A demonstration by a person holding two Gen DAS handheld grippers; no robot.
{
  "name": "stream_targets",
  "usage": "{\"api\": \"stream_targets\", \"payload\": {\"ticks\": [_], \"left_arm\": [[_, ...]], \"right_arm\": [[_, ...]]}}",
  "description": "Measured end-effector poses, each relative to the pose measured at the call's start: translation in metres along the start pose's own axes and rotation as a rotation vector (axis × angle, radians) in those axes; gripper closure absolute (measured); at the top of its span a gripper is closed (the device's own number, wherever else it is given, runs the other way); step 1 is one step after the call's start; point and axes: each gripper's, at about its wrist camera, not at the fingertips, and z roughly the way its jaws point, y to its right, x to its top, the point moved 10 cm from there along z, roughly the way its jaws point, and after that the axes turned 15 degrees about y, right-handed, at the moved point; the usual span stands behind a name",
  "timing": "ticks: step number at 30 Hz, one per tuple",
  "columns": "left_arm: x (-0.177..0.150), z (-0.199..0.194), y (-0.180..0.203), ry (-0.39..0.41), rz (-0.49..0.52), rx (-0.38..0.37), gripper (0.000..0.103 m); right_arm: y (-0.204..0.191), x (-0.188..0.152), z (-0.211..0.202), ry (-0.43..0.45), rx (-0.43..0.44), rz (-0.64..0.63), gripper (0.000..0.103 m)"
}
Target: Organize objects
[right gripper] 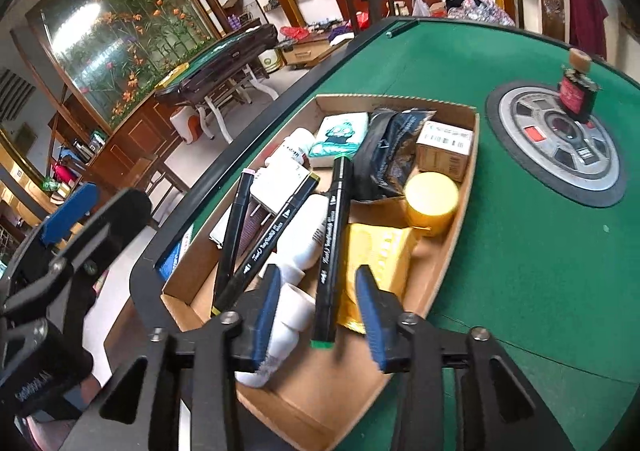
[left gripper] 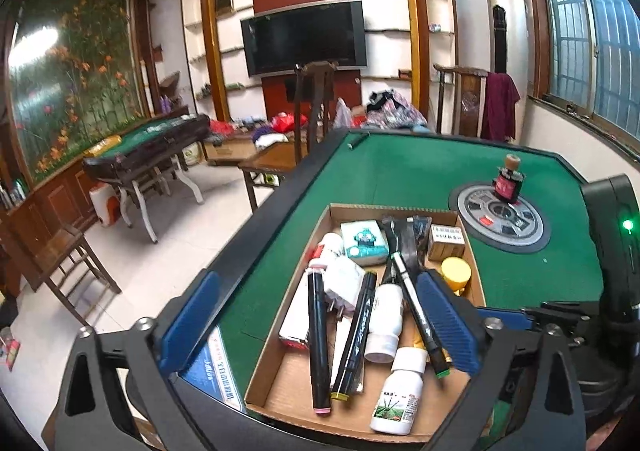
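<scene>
Cardboard box [left gripper: 404,210] on green table [left gripper: 420,171], near its left edge; packed with clutter. Inside, near end: white bottle [left gripper: 398,391] with green label, lying on the box floor; three black markers side by side, pink-tipped [left gripper: 318,339] at left, yellow-tipped [left gripper: 356,335] in the middle, green-tipped [left gripper: 420,315] at right, leaning over a second white bottle [left gripper: 386,323]. Farther in: white plug [left gripper: 344,283], tissue pack [left gripper: 365,243], black pouch [left gripper: 404,239], small carton [left gripper: 446,241], yellow jar [left gripper: 456,271] against the right wall. Outside the box, well apart to the far right: dark red bottle [left gripper: 508,181] with cork top, upright on the round centre panel [left gripper: 504,217]. Blue booklet [left gripper: 218,367] flat on the table just left of the box.

Left gripper [left gripper: 320,325] above the near end of the box, fingers [left gripper: 188,315] spread wide, nothing between the pads but the markers lying below; no contact visible.

Right gripper [right gripper: 318,315] low over the same near end, fingers [right gripper: 264,315] apart, green-tipped marker [right gripper: 332,251] and a white bottle [right gripper: 296,311] lying between them; left pad just beside or touching the bottle, cannot tell which; right pad over a yellow packet [right gripper: 380,255]; nothing pinched.
</scene>
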Motion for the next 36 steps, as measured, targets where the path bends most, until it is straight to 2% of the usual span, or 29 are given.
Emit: {"api": "stream_targets", "payload": {"ticks": [1, 3, 10, 13, 18, 24, 36], "left_arm": [[0.003, -0.004, 0.001, 0.015, 0.001, 0.008, 0.000], [0.010, -0.011, 0.002, 0.042, 0.009, 0.030, 0.000], [0.026, -0.038, 0.015, 0.125, 0.072, 0.123, 0.000], [0.024, -0.044, 0.022, 0.116, 0.064, 0.123, 0.000], [0.017, -0.052, 0.038, 0.083, 0.014, 0.020, 0.000], [0.018, -0.061, 0.034, 0.108, 0.050, 0.092, 0.000], [0.005, -0.062, 0.016, 0.060, -0.030, 0.118, 0.000]], "right_arm": [[0.002, 0.000, -0.005, 0.011, -0.004, -0.002, 0.047], [0.005, 0.001, -0.014, 0.036, -0.011, -0.001, 0.043], [0.018, 0.005, -0.042, 0.100, -0.035, -0.001, 0.038], [0.022, 0.005, -0.050, 0.123, -0.041, -0.003, 0.037], [0.027, 0.002, -0.064, 0.159, -0.067, -0.020, 0.034], [0.028, -0.002, -0.072, 0.182, -0.085, -0.037, 0.032], [0.016, -0.011, -0.076, 0.198, -0.115, -0.108, 0.028]]}}
